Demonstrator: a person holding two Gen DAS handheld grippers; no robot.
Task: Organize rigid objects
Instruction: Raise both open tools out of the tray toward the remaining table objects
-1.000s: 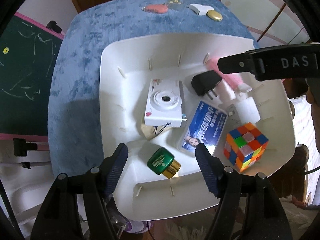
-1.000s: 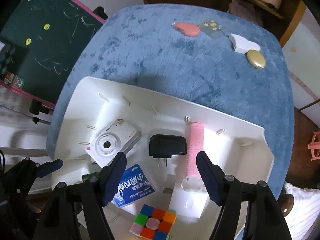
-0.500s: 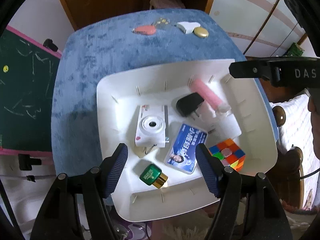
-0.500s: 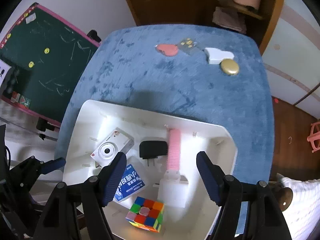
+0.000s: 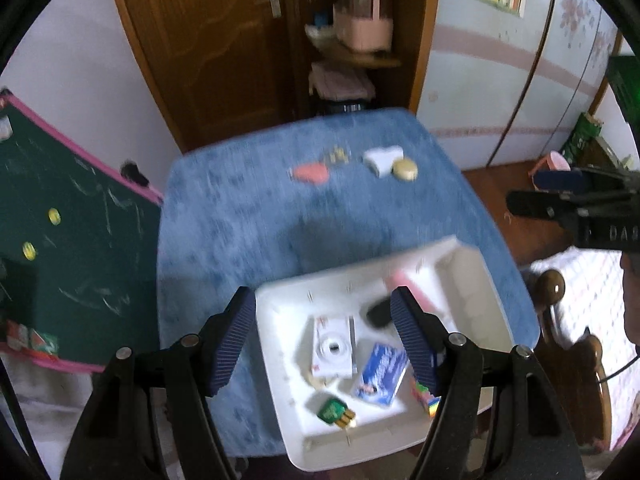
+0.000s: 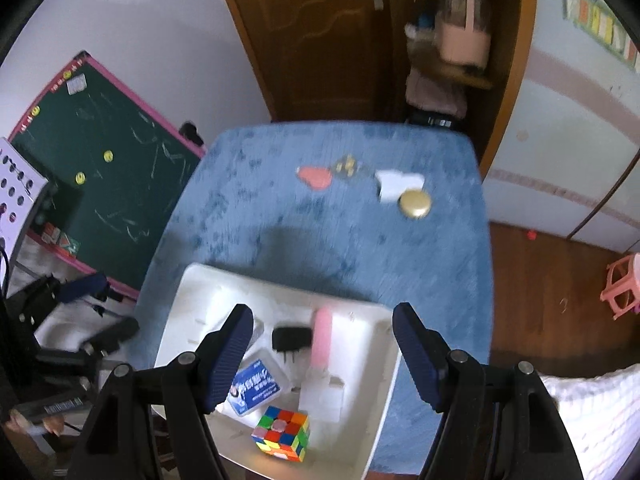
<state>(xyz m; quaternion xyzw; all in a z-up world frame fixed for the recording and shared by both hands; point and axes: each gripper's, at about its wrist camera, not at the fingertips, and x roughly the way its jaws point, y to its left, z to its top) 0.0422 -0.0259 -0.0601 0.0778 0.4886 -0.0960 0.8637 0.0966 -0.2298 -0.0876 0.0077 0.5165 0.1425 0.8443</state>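
A white tray (image 5: 276, 364) sits at the near edge of a blue table (image 5: 240, 220); it also shows in the right wrist view (image 6: 188, 308). It holds a white camera (image 5: 334, 346), a blue card box (image 5: 380, 374), a green and gold jar (image 5: 335, 412), a colour cube (image 6: 282, 432), a black plug (image 6: 291, 338) and a pink brush (image 6: 322, 338). At the table's far side lie a red heart-shaped piece (image 6: 315, 176), a white piece (image 6: 396, 182) and a gold disc (image 6: 415, 203). My left gripper (image 5: 322, 348) and right gripper (image 6: 322, 356) are open, empty, high above the tray.
A green chalkboard (image 6: 100, 176) stands left of the table. A wooden cabinet with shelves (image 6: 452, 48) stands behind it. A pink stool (image 6: 622, 288) is on the floor at the right. The right gripper's body shows in the left wrist view (image 5: 580, 208).
Both grippers have risen and pulled back from the tray, so the tray looks smaller and the far table and room have come into view. Both stay open. Nothing in the tray moved.
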